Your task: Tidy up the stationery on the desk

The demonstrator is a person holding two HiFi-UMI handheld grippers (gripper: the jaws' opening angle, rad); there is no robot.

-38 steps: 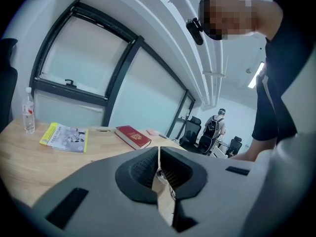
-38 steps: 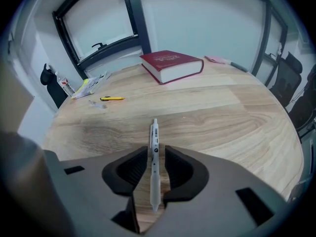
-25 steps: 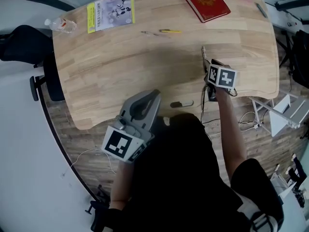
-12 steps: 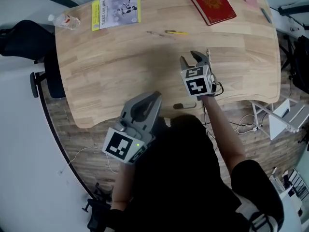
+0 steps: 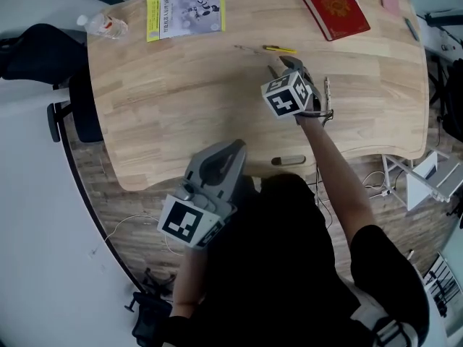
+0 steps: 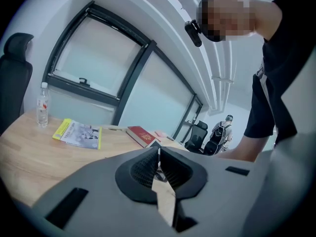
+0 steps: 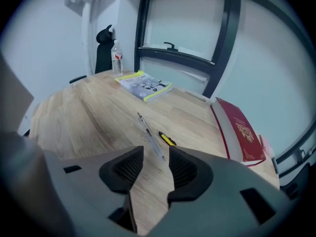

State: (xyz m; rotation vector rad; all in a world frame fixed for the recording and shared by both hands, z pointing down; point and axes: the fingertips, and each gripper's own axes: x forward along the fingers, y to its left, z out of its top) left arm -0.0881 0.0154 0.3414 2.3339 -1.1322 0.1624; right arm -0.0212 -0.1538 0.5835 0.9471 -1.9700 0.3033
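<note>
Now the right gripper (image 5: 283,65), jaws parted and empty, hovers over open desk (image 5: 166,92) near a clear pen (image 5: 249,48); the left gripper (image 5: 233,147), jaws clenched, hangs at the near edge.

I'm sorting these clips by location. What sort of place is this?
Probably an office or study workspace: a wooden desk carrying a red book and a pen, a black office chair beside it, and large framed windows behind.

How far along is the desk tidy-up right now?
Nothing looks gathered yet: booklet, red book, clear pen and yellow stick lie scattered. In hand: nothing; right tongs are open, aimed at the clear pen; left tongs shut, empty. Everything is left.
</note>
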